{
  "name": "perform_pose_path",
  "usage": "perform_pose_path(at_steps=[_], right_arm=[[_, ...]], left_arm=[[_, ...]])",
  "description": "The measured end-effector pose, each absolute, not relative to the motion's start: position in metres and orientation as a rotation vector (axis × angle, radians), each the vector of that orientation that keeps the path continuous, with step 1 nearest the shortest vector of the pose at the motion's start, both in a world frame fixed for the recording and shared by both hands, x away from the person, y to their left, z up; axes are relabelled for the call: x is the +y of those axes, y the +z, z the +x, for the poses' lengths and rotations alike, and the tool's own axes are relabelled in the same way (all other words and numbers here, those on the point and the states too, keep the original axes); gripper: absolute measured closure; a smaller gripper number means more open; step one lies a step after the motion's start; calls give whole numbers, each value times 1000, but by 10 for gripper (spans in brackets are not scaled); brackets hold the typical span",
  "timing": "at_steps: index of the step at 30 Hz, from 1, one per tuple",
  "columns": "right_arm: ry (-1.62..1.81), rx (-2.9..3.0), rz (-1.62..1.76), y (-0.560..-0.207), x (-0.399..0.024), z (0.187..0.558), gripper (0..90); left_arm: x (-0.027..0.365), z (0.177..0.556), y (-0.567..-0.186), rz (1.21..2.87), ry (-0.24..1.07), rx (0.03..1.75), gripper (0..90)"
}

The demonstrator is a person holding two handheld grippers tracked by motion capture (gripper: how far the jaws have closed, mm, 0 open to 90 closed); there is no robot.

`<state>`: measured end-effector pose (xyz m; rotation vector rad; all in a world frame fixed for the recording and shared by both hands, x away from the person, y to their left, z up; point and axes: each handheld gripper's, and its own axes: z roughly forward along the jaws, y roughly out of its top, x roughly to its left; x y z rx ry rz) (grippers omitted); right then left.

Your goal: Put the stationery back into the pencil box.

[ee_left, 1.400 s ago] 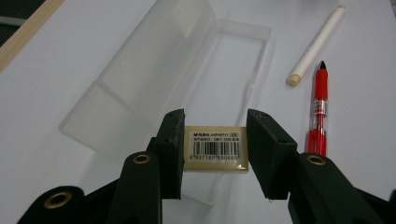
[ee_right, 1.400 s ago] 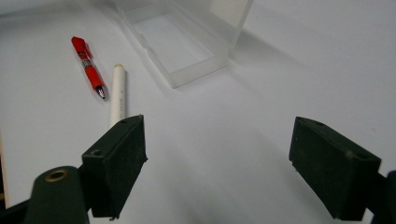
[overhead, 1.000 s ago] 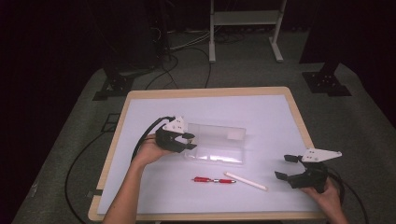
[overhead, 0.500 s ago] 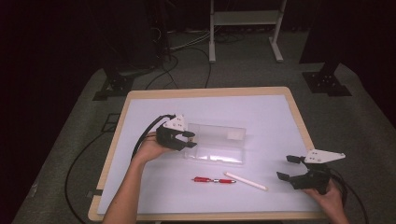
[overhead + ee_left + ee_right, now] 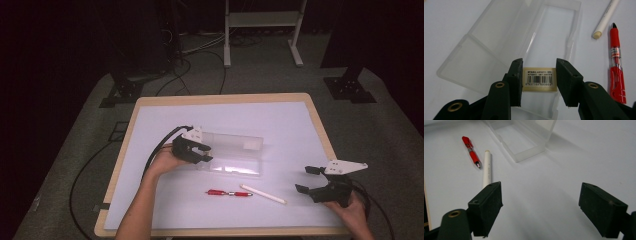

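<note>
Steadying the clear case (image 5: 529, 42) with my left tool (image 5: 196, 151) half-closed over its end — right tool (image 5: 320, 181) wide open, empty — I should keep it flat.

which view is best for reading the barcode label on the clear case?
Left gripper view: the barcode label sits close up between the left gripper jaws, bars and digits visible, on the open clear case. In the high view the case is small and the label cannot be made out. The right gripper view gives the case's far end.

Probably a dark recording studio: tripod feet (image 5: 348, 88), floor cables (image 5: 192, 55) and grey carpet (image 5: 395, 150) surround the table (image 5: 220, 98)
</note>
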<state>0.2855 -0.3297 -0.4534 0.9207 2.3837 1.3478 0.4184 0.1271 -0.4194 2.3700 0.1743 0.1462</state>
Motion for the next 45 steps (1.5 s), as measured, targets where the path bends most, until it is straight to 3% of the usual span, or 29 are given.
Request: perform_pose_path(at_steps=[45], right_arm=[[1344, 2397, 921, -454, -329, 287, 180]], left_arm=[[129, 429, -445, 2436, 61, 210, 584]])
